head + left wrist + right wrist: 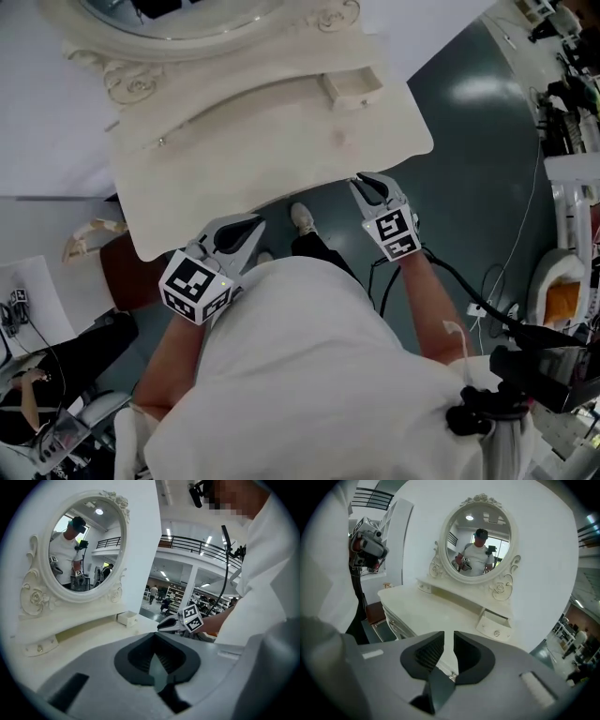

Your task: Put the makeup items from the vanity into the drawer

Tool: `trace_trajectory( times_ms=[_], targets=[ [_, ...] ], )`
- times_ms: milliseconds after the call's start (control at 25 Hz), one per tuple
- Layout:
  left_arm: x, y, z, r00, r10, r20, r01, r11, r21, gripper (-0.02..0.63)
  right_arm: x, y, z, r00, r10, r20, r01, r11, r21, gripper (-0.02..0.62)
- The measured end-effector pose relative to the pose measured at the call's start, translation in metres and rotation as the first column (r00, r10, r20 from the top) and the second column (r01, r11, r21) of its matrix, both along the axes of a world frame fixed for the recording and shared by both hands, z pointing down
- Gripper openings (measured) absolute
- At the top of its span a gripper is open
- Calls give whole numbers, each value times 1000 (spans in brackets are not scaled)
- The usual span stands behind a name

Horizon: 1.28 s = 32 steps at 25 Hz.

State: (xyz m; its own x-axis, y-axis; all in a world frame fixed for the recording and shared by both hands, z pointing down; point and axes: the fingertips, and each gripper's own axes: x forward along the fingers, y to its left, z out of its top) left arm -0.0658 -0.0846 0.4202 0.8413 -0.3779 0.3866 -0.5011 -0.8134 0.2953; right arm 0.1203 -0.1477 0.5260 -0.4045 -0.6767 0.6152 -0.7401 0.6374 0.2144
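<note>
The cream vanity (281, 141) has a bare top, and I see no makeup items on it in any view. A small drawer (352, 87) under the mirror shelf stands slightly pulled out; it also shows in the left gripper view (127, 618) and the right gripper view (494, 625). My left gripper (242, 234) hovers over the vanity's near edge, shut with nothing in it (154, 648). My right gripper (375, 190) hangs by the near right edge. Its jaws (449, 644) are a thin slit apart and hold nothing.
An oval mirror (480, 545) in a carved frame rises at the vanity's back. A brown stool (127, 272) stands to the left below the top. Cables (487, 300) and equipment lie on the floor at right. A seated person (37, 375) is at lower left.
</note>
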Motion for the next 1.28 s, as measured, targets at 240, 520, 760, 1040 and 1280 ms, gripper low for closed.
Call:
trace_trajectory(
  times_ms=[240,520,760,1040,1280],
  targets=[
    [38,-52,-11,999,-32,21,32,999,-1,0,31,-63,23,992,-100,-83,99,995,-10,75],
    [77,-95,-16,995,-86,42,87,996,-6,0,53,-110,55,962,-228,-152,223,974,-44,87],
    [94,-116,-11,988,-146,50,147,989,-22,0,58,-124,77,921,-347,-178,335,938,-94,100],
    [102,-131,-9,979,-196,58,198,980,-32,0,53,-126,94,868,-457,-193,438,889,-134,65],
    [104,-139,-9,974,-217,63,219,975,-28,0,53,-128,92,860,-477,-180,458,878,-139,21]
  ],
)
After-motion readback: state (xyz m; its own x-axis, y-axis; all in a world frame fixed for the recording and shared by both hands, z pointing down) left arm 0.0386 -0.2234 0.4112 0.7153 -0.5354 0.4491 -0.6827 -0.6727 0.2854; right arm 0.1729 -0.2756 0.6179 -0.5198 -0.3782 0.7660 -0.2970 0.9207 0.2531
